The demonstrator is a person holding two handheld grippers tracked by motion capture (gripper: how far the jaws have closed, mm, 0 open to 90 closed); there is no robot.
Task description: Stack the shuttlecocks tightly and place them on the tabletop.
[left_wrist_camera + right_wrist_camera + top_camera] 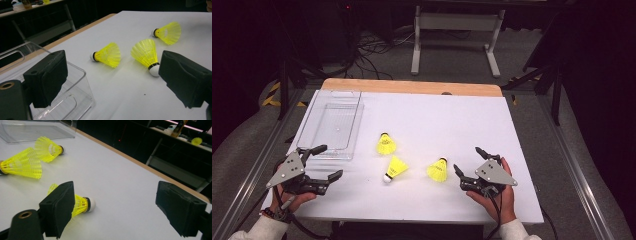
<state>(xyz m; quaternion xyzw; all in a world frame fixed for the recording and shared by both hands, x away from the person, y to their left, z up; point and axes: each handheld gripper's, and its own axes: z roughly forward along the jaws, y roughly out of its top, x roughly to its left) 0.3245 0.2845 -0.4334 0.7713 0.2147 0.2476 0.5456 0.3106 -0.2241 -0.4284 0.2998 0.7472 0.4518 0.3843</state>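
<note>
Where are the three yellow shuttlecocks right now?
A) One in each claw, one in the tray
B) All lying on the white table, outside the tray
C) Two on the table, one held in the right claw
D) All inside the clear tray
B: the three shuttlecocks lie on the white table, the clear tray holds none, and the left claw and right claw are open.

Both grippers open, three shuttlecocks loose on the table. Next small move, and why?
Probably ease the right gripper left so its open fingers straddle the nearest shuttlecock, then close. That one lies on its side just beside the gripper, and nothing is held yet. The clear bin at the table's left looks like the likely drop spot, though that is a guess.
</note>
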